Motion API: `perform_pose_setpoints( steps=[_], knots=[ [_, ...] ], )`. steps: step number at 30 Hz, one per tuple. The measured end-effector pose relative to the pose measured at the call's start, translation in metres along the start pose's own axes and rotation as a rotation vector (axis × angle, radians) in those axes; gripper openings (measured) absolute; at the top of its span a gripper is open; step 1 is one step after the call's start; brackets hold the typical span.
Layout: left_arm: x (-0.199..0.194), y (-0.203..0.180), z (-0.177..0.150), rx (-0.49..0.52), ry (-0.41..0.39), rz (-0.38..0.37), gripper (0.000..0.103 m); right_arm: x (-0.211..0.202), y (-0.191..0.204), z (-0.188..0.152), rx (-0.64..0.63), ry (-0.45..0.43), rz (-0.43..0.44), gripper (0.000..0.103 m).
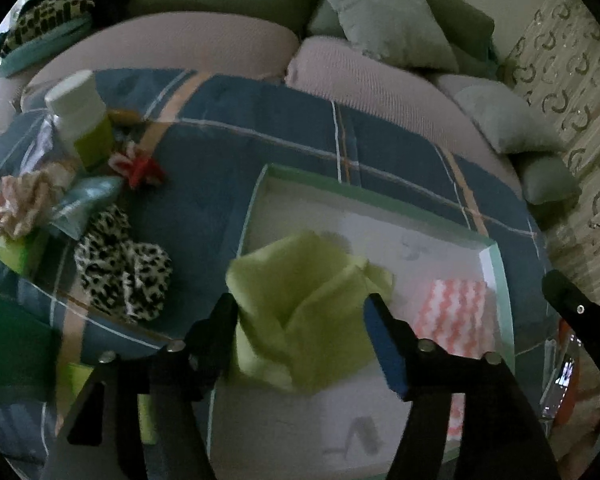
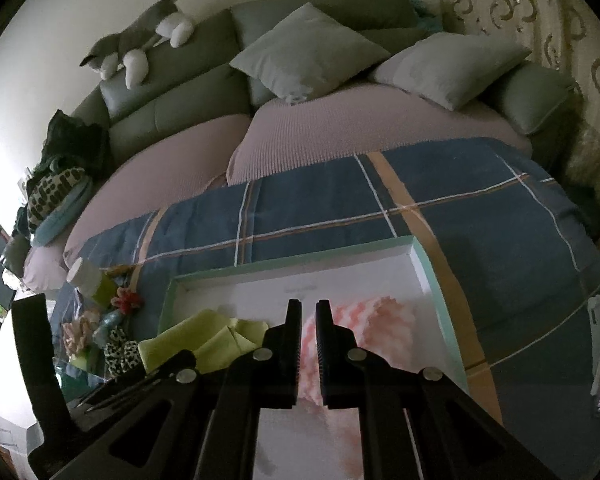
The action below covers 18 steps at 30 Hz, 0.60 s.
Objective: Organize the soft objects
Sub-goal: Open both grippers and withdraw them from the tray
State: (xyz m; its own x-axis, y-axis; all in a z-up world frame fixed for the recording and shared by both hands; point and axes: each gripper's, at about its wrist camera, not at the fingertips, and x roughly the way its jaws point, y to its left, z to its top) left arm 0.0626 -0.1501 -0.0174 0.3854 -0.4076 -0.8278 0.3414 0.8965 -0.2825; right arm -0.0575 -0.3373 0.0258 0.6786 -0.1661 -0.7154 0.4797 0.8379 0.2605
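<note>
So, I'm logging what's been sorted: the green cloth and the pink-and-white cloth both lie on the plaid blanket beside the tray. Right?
Not quite. Both the green cloth and the pink-and-white cloth lie inside the tray, not beside it; the left wrist view shows this. The tray itself sits on the plaid blanket.

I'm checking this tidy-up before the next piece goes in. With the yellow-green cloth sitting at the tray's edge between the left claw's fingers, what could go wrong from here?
1. The yellow-green cloth lies bunched and appears to overhang the near-left rim of the tray; it might slide out.
2. The open left claw straddles the cloth, so pulling back could snag a fold.
3. The right claw, shut, hangs just over the pink-and-white cloth and could drag it.
</note>
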Motion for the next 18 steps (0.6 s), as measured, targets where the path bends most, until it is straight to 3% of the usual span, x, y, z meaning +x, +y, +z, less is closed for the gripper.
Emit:
perform_pose_setpoints(
  steps=[4,7,11,18],
  knots=[
    [-0.011,0.006,0.004,-0.012,-0.047,0.027,0.08,-0.013,0.002,0.004,-0.003,-0.04,0.003,0.012],
    [-0.013,0.015,0.008,-0.028,-0.062,0.093,0.087,-0.014,0.006,0.004,-0.015,-0.048,0.009,0.027],
    [-0.014,0.031,0.013,-0.049,-0.049,0.197,0.088,-0.008,0.008,0.002,-0.016,-0.027,0.004,0.046],
    [-0.027,0.045,0.019,-0.082,-0.091,0.244,0.098,-0.008,0.011,0.001,-0.018,-0.046,0.005,0.084]
  ],
)
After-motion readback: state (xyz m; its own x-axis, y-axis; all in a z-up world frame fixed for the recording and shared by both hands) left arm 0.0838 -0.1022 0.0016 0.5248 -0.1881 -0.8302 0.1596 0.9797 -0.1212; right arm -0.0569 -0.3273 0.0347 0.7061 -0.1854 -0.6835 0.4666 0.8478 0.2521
